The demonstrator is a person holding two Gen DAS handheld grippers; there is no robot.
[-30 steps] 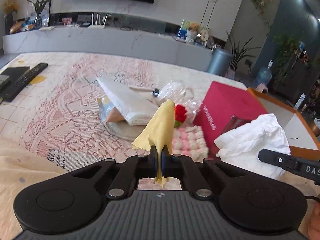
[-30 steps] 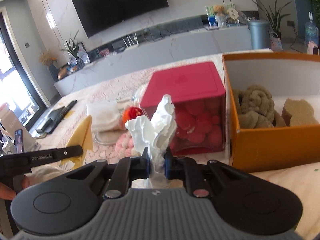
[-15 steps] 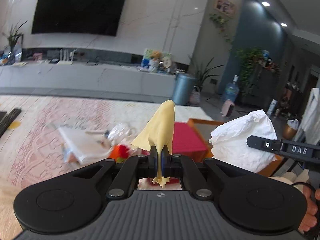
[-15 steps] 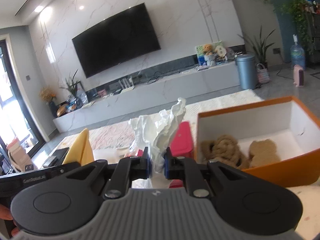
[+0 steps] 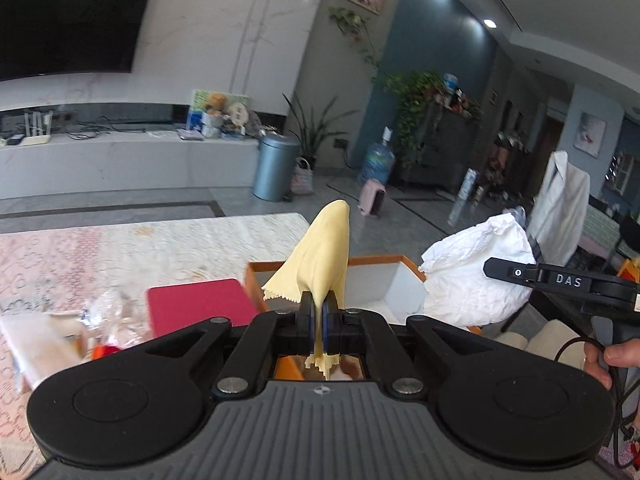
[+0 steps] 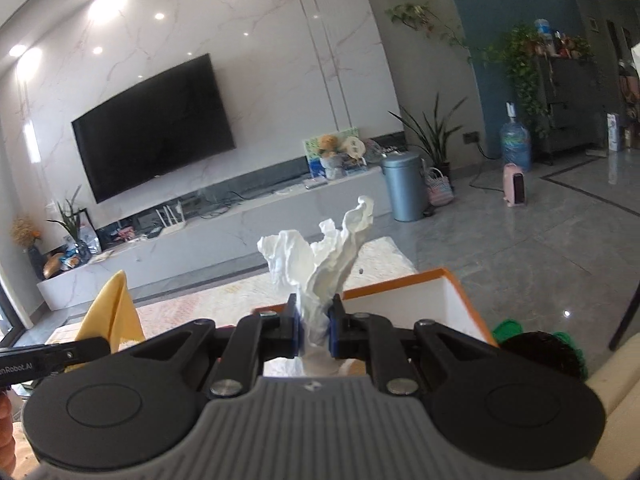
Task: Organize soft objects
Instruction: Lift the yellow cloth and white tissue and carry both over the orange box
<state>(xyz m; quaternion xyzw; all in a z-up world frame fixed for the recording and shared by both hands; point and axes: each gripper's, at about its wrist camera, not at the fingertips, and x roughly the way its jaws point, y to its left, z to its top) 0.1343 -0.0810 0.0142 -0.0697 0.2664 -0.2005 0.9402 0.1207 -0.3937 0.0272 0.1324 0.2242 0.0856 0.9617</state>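
My left gripper (image 5: 319, 310) is shut on a yellow cloth (image 5: 322, 256) that stands up between its fingers. My right gripper (image 6: 314, 322) is shut on a crumpled white tissue (image 6: 320, 256). Both are held above the near side of an orange box (image 5: 376, 264) with a white inside; it also shows in the right wrist view (image 6: 444, 296). The white tissue (image 5: 472, 276) and the right gripper's finger show at the right of the left wrist view. The yellow cloth (image 6: 112, 312) shows at the left of the right wrist view. The box's contents are hidden.
A red-lidded box (image 5: 200, 304) stands left of the orange box on a lace-covered table (image 5: 120, 248). A clear plastic bag (image 5: 108, 312) and a white cloth (image 5: 36, 344) lie further left. A green object (image 6: 516, 328) sits right of the orange box.
Both grippers have risen and moved right, over the orange box, each still holding its item. The views have tilted up, so the table clutter has dropped out of sight.
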